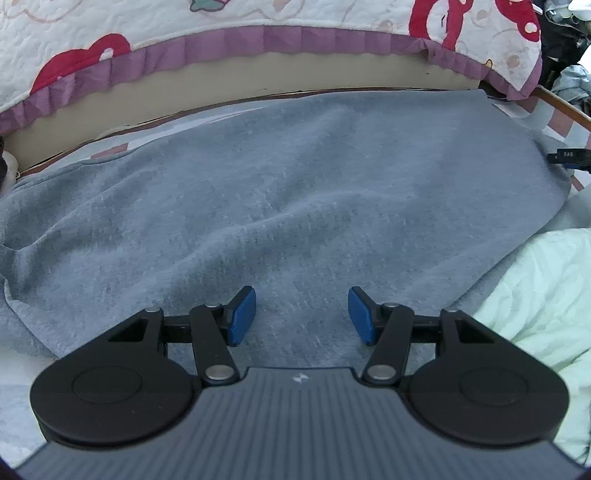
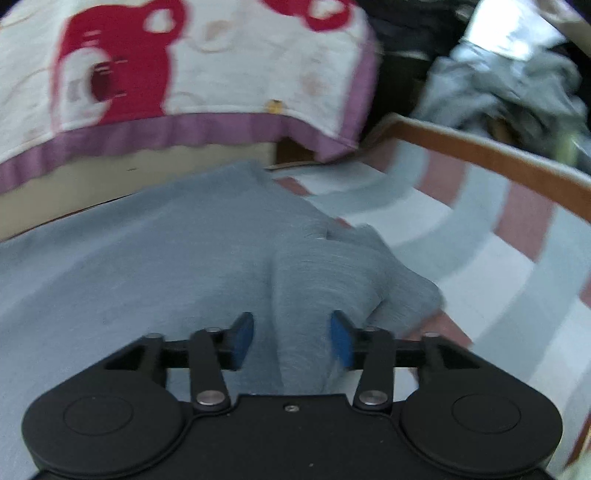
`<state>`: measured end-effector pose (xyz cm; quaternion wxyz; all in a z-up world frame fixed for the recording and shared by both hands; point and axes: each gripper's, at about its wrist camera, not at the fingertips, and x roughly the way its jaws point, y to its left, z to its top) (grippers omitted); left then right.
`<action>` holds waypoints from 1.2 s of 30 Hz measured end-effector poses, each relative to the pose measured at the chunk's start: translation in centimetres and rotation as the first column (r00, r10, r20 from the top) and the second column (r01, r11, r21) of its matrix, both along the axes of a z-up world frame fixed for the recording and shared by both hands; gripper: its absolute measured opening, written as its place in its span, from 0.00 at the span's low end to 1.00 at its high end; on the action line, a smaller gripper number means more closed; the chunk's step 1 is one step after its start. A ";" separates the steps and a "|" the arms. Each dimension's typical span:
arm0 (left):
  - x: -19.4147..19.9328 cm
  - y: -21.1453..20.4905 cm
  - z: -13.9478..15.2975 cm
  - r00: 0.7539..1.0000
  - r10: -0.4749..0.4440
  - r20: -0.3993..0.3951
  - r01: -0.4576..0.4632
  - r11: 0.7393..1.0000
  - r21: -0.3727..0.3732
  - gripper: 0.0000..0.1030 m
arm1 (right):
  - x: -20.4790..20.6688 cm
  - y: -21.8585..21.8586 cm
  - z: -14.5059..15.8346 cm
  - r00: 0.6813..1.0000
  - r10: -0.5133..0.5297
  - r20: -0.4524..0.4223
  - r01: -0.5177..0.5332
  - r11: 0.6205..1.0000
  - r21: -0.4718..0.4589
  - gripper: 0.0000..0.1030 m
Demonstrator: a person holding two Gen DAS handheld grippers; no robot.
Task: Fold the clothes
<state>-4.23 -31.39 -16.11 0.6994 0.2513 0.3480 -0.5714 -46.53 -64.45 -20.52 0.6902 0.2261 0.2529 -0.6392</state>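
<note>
The grey garment (image 1: pixel 295 177) lies spread on the bed (image 2: pixel 480 229), directly under and in front of both my grippers. Its long axis runs from my left to my right, along the quilt (image 1: pixel 258 22) with the red bears that hangs behind it. My left gripper (image 1: pixel 302 317) hovers low over the middle of the cloth, its jaws wide apart with nothing between them, pointing straight to the far edge. My right gripper (image 2: pixel 291 339) is at the right end of the garment, so it is the nearer one to the bunched part there. A thick roll of the grey cloth, perhaps a sleeve or a turned-over end, runs between its spread jaws, but they do not seem to press it. This view is blurred, so I cannot be sure of contact. I judge that the next move depends on this right end, which lies heaped and not flat.
</note>
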 end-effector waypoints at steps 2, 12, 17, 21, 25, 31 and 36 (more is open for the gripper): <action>0.0 0.0 0.0 1.000 0.002 0.003 -0.002 1.000 0.003 0.53 | -0.5 -0.3 -0.4 0.999 -0.021 0.024 0.020 1.000 0.018 0.52; -0.1 -0.1 -0.2 1.000 0.005 0.019 -0.005 1.000 0.012 0.54 | -5.6 -0.9 -0.2 0.906 -0.058 0.419 0.038 0.998 0.054 0.02; -0.3 0.6 1.1 0.998 -0.055 0.002 0.055 0.996 -0.075 0.54 | -2.3 -3.7 9.8 0.930 0.224 0.292 -0.177 0.968 -0.179 0.02; -0.3 0.6 1.4 0.997 -0.073 -0.037 0.069 0.993 -0.094 0.54 | -1.9 -3.2 17.5 0.918 0.321 0.233 -0.206 0.887 -0.413 0.01; -1.5 0.3 0.4 0.991 -0.131 -0.015 0.130 0.991 -0.039 0.54 | -3.5 -6.0 11.9 0.946 0.155 0.284 -0.120 0.983 -0.137 0.03; -2.5 -0.6 -0.3 0.988 -0.153 -0.008 0.153 0.988 0.022 0.54 | 1.4 -5.9 5.0 0.932 0.099 0.348 -0.148 0.982 0.118 0.27; -1.9 -0.2 -0.1 0.992 -0.122 -0.015 0.122 0.992 0.024 0.54 | 7.2 -8.3 3.1 0.937 0.072 0.343 -0.171 0.948 0.267 0.44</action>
